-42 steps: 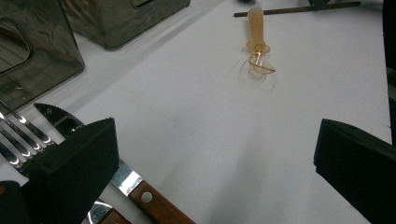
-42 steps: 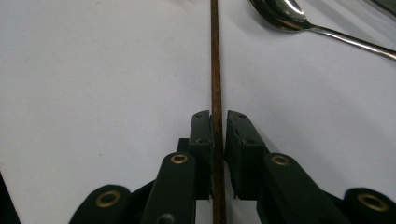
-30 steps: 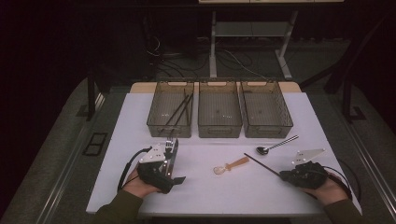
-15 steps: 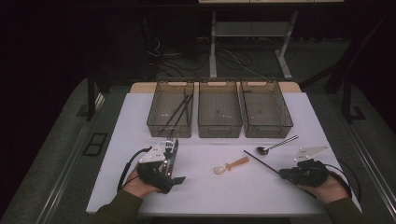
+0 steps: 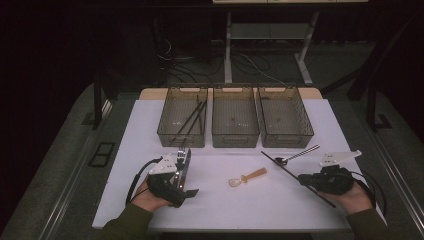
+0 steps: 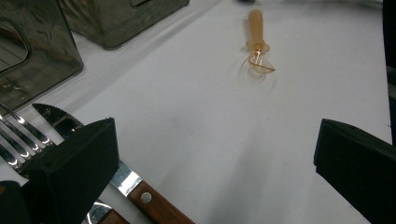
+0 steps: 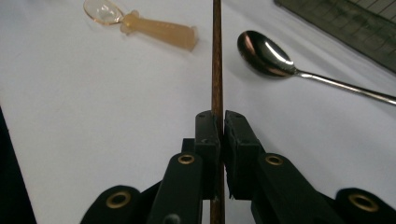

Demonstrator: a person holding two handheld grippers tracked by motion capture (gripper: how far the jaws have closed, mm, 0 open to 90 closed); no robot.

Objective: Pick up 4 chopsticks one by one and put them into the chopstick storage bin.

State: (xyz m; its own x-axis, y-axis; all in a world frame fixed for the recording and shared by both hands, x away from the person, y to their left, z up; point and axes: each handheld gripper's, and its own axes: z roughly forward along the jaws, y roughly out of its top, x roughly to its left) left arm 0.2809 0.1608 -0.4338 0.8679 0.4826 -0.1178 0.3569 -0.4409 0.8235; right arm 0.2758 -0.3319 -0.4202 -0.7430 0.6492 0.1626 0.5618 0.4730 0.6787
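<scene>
My right gripper [image 5: 303, 179] [image 7: 222, 126] is shut on a long dark chopstick [image 5: 280, 166] [image 7: 216, 56], which lies slantwise low over the white table. Just beyond it lie a metal spoon [image 5: 297, 156] [image 7: 264, 49] and a translucent orange plastic spoon [image 5: 247, 177] [image 7: 154, 29]. My left gripper [image 5: 186, 181] [image 6: 215, 158] stands wide open at the front left with nothing between its jaws. Its left jaw is beside a fork [image 6: 18, 135] and a wood-handled knife [image 5: 182, 162] [image 6: 140, 191]. The plastic spoon [image 6: 258, 42] lies farther ahead of it.
Three smoky plastic bins stand in a row at the back: the left bin [image 5: 167, 132] holds dark chopsticks [image 5: 192, 117], the middle bin [image 5: 235, 142] and right bin [image 5: 306, 131] look nearly bare. Table edges run close in front of both hands.
The right gripper has shifted only slightly with the chopstick still in its jaws. The left gripper has kept still.
</scene>
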